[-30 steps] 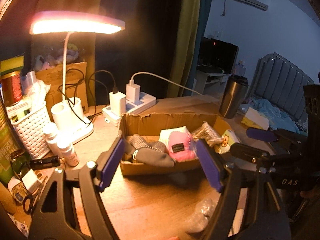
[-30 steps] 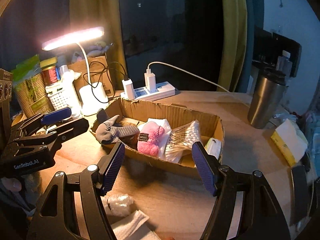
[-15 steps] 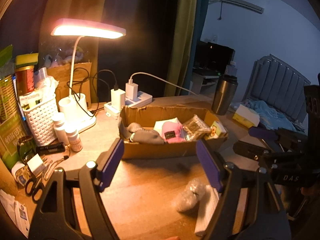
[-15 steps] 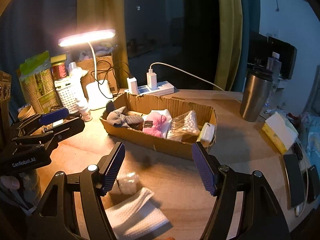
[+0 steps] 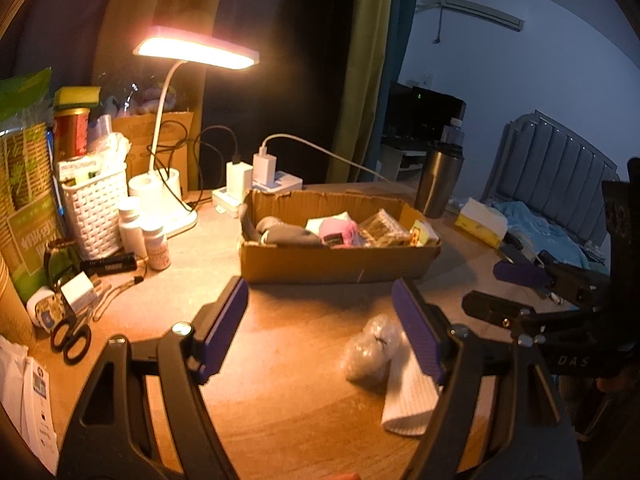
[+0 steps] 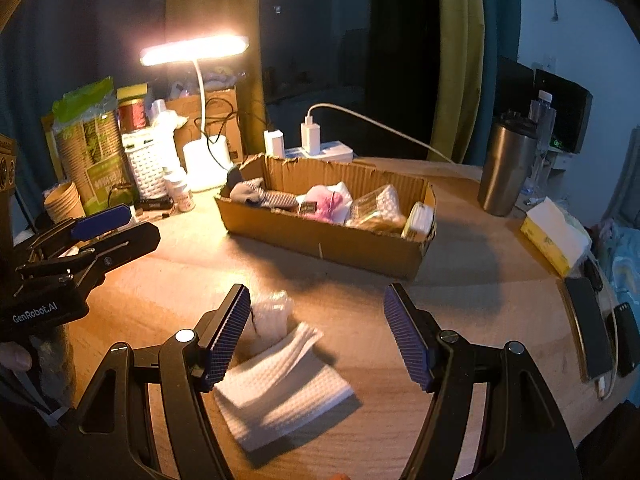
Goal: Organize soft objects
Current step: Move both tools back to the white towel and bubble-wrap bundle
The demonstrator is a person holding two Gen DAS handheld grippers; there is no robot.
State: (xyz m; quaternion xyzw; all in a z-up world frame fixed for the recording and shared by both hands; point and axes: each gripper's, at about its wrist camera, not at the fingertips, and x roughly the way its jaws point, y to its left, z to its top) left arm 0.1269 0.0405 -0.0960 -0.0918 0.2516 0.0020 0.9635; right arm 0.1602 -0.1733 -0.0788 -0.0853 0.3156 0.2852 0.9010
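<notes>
A cardboard box [image 5: 336,264] [image 6: 320,240] on the wooden table holds grey socks [image 5: 286,234] [image 6: 256,196], a pink plush [image 5: 338,232] [image 6: 324,204] and a pack of cotton swabs [image 6: 380,208]. In front of it lie a crumpled plastic bag [image 5: 372,352] [image 6: 272,312] and a folded white cloth [image 5: 408,400] [image 6: 280,384]. My left gripper [image 5: 320,332] is open and empty, above the table short of the box. My right gripper [image 6: 316,336] is open and empty, above the cloth. Each gripper shows in the other's view, the right one [image 5: 520,276] and the left one [image 6: 100,220].
A lit desk lamp [image 5: 192,48] stands at the back left beside a white basket [image 5: 94,208], pill bottles [image 5: 154,244] and a power strip [image 5: 260,188]. Scissors [image 5: 70,336] lie at the left. A steel tumbler [image 6: 506,168], a tissue box [image 6: 554,232] and phones [image 6: 588,320] are at the right.
Both grippers have pulled back from the box and stayed open. The box looks smaller and farther, and the plastic bag and white cloth have come into fuller view.
</notes>
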